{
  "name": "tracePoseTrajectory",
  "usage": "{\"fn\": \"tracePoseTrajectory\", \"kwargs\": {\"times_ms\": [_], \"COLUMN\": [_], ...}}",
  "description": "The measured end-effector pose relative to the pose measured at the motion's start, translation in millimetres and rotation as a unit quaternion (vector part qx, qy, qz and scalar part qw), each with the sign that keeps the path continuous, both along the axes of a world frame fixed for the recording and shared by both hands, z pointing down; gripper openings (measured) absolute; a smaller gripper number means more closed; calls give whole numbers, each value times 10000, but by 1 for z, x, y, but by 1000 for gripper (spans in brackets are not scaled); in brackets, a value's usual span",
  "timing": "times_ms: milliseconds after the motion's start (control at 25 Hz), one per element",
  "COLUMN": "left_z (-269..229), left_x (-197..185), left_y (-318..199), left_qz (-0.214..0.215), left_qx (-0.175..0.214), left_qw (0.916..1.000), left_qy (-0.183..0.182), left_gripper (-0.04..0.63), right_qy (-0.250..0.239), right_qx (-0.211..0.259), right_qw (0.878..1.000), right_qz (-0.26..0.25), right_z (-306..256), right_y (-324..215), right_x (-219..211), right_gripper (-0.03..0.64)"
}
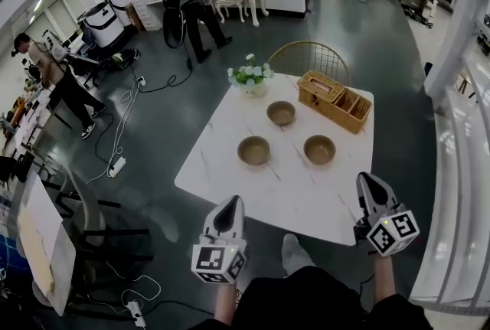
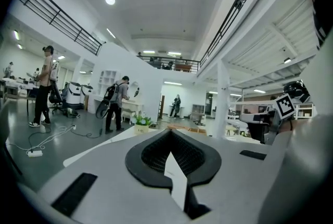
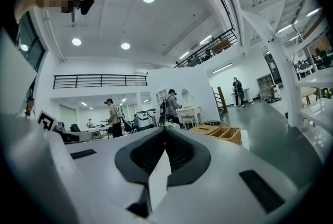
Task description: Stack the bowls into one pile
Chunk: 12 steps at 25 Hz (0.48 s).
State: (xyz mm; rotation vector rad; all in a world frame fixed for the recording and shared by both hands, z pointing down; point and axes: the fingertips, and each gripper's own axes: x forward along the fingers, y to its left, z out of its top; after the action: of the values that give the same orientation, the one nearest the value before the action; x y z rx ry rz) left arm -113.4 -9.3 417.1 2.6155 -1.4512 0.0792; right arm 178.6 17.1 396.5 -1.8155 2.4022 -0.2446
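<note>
We hold the left tool [image 1: 231, 202] and the right tool [image 1: 367, 178] over the near edge of the white surface [image 1: 222, 168], both pinched closed on nothing. On it, apart and unstacked, sit the far bowl [image 1: 281, 113], left bowl [image 1: 253, 150] and right bowl [image 1: 319, 149], near a wicker basket [image 1: 334, 100].

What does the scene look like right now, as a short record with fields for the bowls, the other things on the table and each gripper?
bowls: three, apart, none stacked: far bowl, left bowl, right bowl
surface: white table
other items: basket, flowers, both at the far side
left gripper: shut, empty, clear of the bowls
right gripper: shut, empty, clear of the bowls
stacking: not begun
</note>
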Motion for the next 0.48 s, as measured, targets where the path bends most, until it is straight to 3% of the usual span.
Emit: {"fn": "tracePoseTrajectory", "kwargs": {"times_ms": [280,480], "left_z": [6,17], "left_x": [22,35], "left_y": [-52,-80], "left_qz": [204,295], "left_qx": [-238,-433], "left_qw": [9995,9985], "left_qy": [-69,-136], "left_gripper": [14,14], "right_qy": [378,212], "right_qx": [-234,-407], "right_qw": [9982,9977], "right_qz": [-396,-493], "right_z": [5,8], "right_y": [-48,-86], "right_x": [-3,13], "right_gripper": [14,14]}}
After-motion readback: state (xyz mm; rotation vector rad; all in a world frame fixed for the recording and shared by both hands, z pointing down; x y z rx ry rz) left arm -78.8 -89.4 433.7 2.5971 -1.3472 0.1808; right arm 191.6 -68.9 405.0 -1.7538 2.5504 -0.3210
